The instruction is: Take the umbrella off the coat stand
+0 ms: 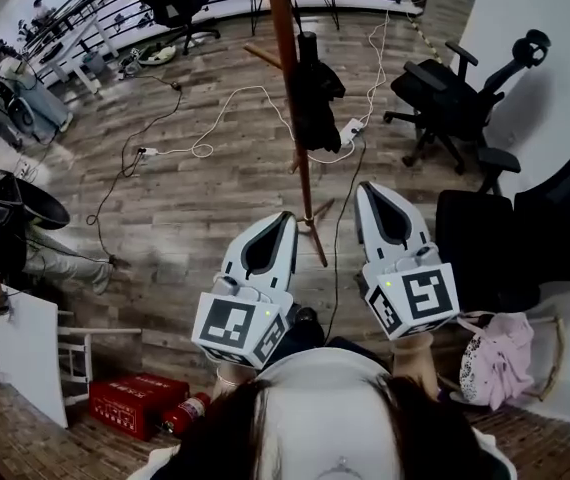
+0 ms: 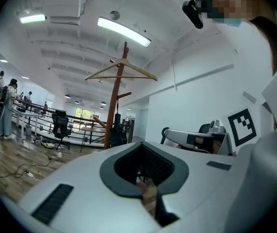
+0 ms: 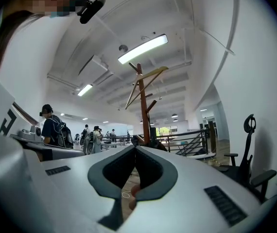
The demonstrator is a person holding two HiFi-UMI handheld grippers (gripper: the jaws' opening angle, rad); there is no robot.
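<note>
Currently both grippers are level, side by side at the lower middle of the head view, tips toward the coat stand.

Left gripper: in its own view the jaws meet at the tips, closed, with nothing between them.

Right gripper: same, jaws together and empty. It sits a little further forward than the left one.

Umbrella: black, folded, hanging upright against the right side of the stand's wooden pole, handle end up. Both grippers are well apart from it. In each gripper view it is a small dark shape beside the pole, straight ahead over the jaw tips.

A wooden hanger sits on top of the stand.

Floor: wood planks, with white cables looping round the stand's base. Black office chairs stand at right. A red box lies at lower left.
</note>
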